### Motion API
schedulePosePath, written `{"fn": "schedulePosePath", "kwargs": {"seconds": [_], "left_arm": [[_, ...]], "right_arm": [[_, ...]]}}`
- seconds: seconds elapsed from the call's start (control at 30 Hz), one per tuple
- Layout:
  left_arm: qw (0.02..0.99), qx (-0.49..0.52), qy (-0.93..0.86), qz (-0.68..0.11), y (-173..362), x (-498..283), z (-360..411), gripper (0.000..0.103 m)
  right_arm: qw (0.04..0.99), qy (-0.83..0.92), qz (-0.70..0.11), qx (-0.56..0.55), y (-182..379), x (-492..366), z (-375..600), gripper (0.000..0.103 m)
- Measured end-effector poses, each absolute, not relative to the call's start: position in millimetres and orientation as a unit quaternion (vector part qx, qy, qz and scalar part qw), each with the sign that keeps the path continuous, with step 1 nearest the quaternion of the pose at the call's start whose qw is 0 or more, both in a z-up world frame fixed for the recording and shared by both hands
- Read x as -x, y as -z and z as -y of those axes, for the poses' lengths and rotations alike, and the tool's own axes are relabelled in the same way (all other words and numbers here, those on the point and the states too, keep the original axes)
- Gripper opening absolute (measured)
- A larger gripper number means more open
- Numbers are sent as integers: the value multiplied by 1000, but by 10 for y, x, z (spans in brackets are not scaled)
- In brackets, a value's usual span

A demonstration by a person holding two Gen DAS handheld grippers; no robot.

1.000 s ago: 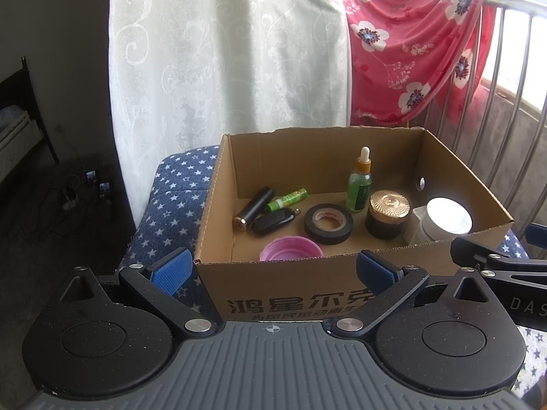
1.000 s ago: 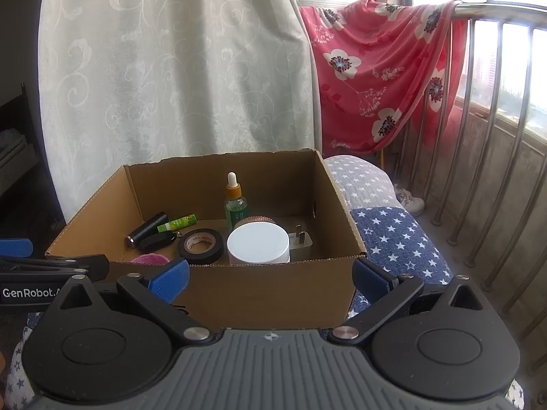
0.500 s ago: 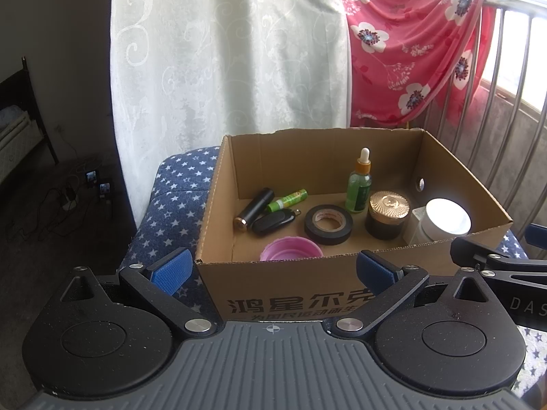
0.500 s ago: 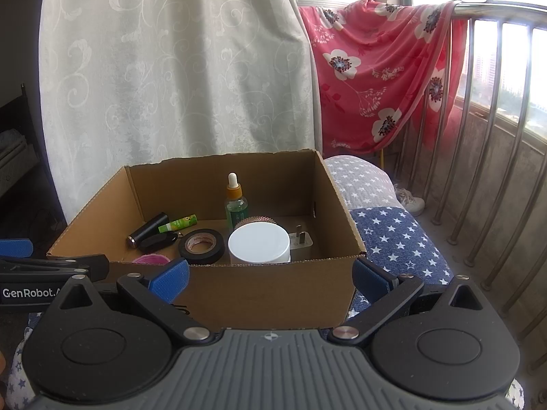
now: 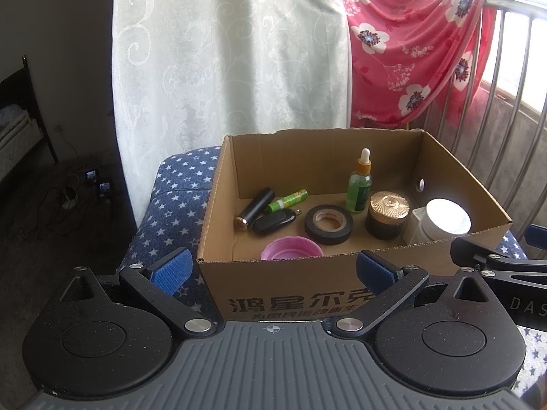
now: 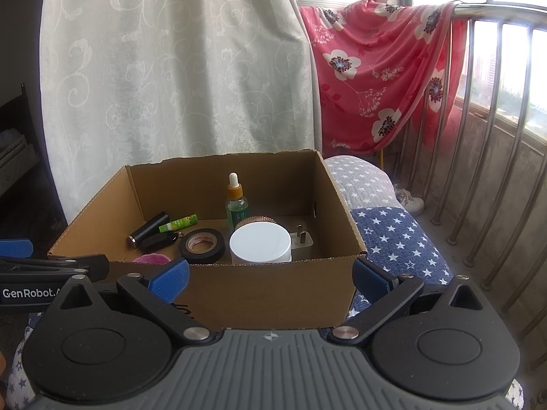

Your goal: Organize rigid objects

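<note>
An open cardboard box [image 5: 294, 294] sits on a star-print cushion [image 5: 171, 198], its near wall facing both tongs. The left gripper [image 5: 271, 270] is spread wide and empty, its blue pads [image 5: 171, 268] level with the box's near rim, one outside the near left corner. The right gripper [image 6: 270, 273] is likewise released and holds nothing, its pads [image 6: 369, 278] straddling the near wall towards the near right corner.

Inside, along the left wall lie a black tube [image 5: 254, 208], a green stick [image 5: 287, 200] and a black fob [image 5: 275, 222]. A tape roll [image 5: 329, 223] lies flat mid-floor, with a pink cup [image 5: 292, 247] against the near wall. A dropper bottle [image 5: 359, 186] stands upright, just behind a gold-lidded jar [image 5: 388, 215]. A white-lidded jar [image 6: 260, 242] and a plug [image 6: 301, 239] fill the near right corner. The strip of floor along the far wall is bare, as is the far right corner. A curtain [image 6: 171, 68] hangs close behind the box; a railing [image 6: 495, 119] with a red cloth [image 6: 376, 68] bounds the right side.
</note>
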State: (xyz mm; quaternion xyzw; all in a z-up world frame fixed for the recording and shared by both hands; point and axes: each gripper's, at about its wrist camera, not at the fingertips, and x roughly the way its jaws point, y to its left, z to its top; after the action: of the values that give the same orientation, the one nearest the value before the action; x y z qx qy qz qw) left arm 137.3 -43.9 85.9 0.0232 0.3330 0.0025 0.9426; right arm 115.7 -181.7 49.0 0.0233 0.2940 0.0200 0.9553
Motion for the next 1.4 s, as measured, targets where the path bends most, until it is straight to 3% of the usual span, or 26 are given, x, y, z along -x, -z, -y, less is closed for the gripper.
{"fn": "schedulePosePath", "kwargs": {"seconds": [1.4], "left_arm": [[942,-21,-3,-336,-861,-1342,450,103]], "right_arm": [[955,-19,-295,-26,-502,-1075,1831,103]]}}
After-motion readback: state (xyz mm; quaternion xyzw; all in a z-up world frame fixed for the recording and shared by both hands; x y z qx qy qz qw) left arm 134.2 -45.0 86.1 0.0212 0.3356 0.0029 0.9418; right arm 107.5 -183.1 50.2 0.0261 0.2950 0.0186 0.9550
